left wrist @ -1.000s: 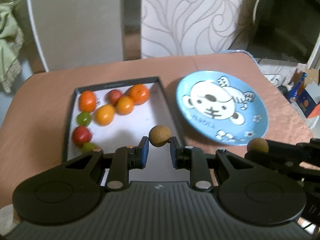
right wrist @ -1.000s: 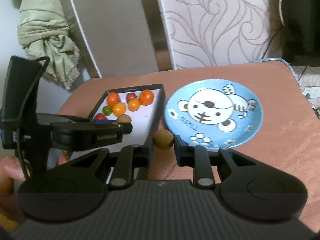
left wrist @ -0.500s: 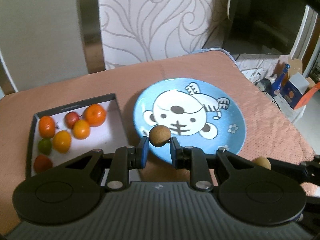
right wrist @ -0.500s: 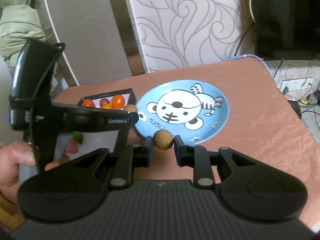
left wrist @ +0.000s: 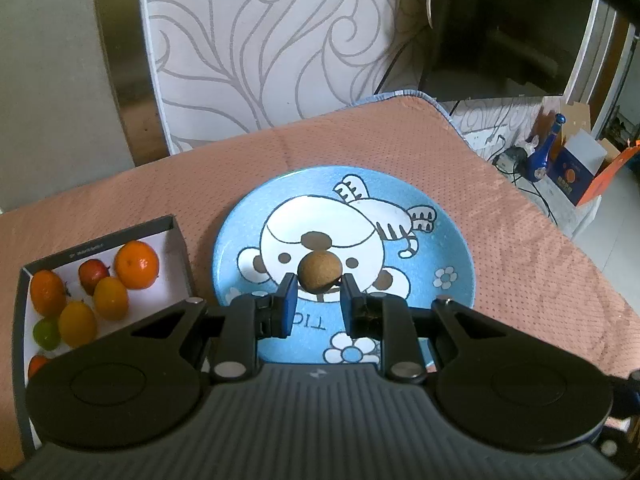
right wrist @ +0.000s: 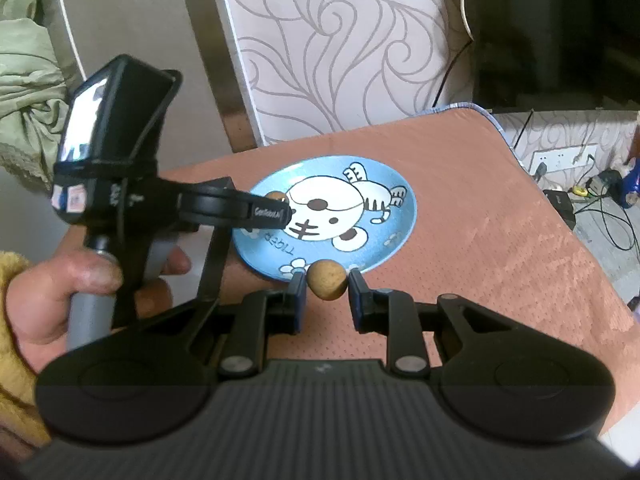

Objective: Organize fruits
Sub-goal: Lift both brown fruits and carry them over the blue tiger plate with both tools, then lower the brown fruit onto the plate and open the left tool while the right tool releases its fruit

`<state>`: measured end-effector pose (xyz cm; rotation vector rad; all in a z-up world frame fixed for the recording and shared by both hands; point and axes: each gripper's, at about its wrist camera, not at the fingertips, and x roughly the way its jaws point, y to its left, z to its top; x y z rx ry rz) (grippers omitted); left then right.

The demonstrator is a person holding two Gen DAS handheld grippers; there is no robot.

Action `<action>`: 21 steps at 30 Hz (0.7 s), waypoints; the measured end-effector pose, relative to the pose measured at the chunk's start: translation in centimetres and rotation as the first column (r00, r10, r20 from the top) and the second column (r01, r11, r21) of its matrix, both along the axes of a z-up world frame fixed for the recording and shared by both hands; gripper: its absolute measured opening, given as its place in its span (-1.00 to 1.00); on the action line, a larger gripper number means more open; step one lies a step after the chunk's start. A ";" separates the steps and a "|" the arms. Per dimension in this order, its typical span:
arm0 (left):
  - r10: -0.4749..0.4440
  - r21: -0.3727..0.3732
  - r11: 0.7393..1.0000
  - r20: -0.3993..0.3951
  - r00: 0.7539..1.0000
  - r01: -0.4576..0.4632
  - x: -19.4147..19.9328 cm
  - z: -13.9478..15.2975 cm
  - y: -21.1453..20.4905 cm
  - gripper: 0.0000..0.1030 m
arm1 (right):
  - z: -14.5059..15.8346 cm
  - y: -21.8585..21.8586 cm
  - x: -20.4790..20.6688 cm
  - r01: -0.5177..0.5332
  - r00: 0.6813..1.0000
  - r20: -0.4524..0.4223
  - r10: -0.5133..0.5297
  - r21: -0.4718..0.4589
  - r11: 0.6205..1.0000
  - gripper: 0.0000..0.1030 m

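A small round brown fruit (left wrist: pixel 319 271) is pinched in my left gripper (left wrist: pixel 318 285), which hangs over the middle of the blue cartoon plate (left wrist: pixel 448 240). My right gripper (right wrist: pixel 325 282) is shut on a second brown fruit (right wrist: pixel 326 280) just before the near rim of the same plate (right wrist: pixel 400 216). In the right wrist view the left gripper (right wrist: pixel 280 206) reaches over the plate's left side with its fruit (right wrist: pixel 275 195) partly hidden. A dark box (left wrist: pixel 176 240) to the left holds several orange, red and green fruits (left wrist: pixel 137 265).
A salmon cloth (left wrist: pixel 520 248) covers the table, whose right and far edges are close. A patterned chair back (left wrist: pixel 260 48) stands behind. A hand in a yellow sleeve (right wrist: pixel 48 300) holds the left gripper's handle. Boxes and cables (left wrist: pixel 568 168) lie on the floor at right.
The left gripper has carried its brown fruit rightward from above the box to over the plate's middle. The right gripper has shifted slightly, still at the plate's near rim with its fruit.
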<state>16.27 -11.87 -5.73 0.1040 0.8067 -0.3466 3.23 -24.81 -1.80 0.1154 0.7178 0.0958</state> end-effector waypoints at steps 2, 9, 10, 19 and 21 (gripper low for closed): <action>-0.001 0.006 1.000 -0.003 1.000 0.001 0.4 -0.3 -0.2 -0.48 | -0.1 0.0 -0.1 0.007 1.000 -0.006 -0.007 -0.001 1.000 -0.50; -0.003 0.023 1.000 -0.025 1.000 0.004 2.2 -1.6 -0.9 -0.48 | -0.4 -0.3 0.6 0.029 1.000 -0.003 -0.029 -0.005 1.000 -0.50; -0.003 0.025 1.000 -0.030 1.000 0.003 2.5 -1.8 -1.0 -0.48 | -0.4 -0.3 1.0 0.033 0.999 0.006 -0.033 -0.004 0.999 -0.50; -0.004 0.040 0.999 -0.049 0.999 0.006 3.6 -2.9 -0.9 -0.48 | -2.0 -0.6 6.0 0.045 0.999 0.021 -0.045 -0.033 0.998 -0.50; 0.002 0.046 0.999 -0.052 0.999 0.000 3.9 -3.1 -0.8 -0.47 | -2.7 -0.6 7.1 0.044 0.999 0.007 -0.044 -0.043 0.998 -0.50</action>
